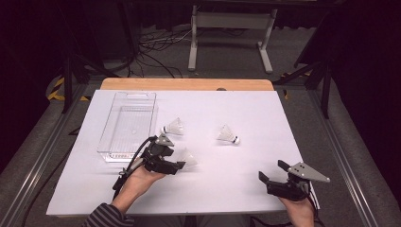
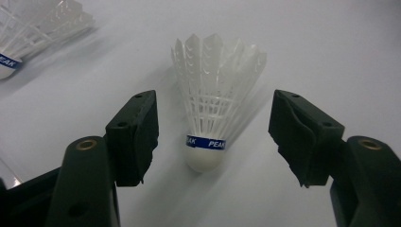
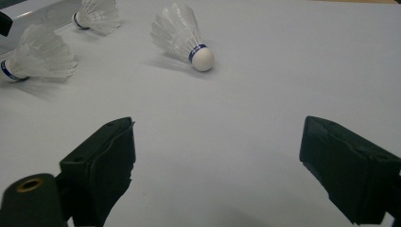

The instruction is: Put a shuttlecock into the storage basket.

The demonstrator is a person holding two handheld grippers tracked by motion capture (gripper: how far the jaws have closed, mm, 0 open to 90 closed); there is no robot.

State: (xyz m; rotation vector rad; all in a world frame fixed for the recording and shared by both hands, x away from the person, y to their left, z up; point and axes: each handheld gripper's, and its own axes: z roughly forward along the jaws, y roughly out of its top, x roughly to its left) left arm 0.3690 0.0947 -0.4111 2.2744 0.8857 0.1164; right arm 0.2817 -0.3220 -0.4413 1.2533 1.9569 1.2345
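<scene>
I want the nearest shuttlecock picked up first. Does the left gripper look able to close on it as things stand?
Probably yes. The left gripper has its jaws open on either side of the nearest shuttlecock, which lies on the white table, cork end toward the gripper, with nothing between pads and feathers.

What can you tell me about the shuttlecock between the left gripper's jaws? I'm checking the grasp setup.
The shuttlecock is white, with a feathered skirt, a rounded white cork and a blue band printed PEAK. It lies on its side on the white table, cork toward the left gripper, skirt pointing away. The jaws stand open on either side without touching it; only the table touches it.
</scene>
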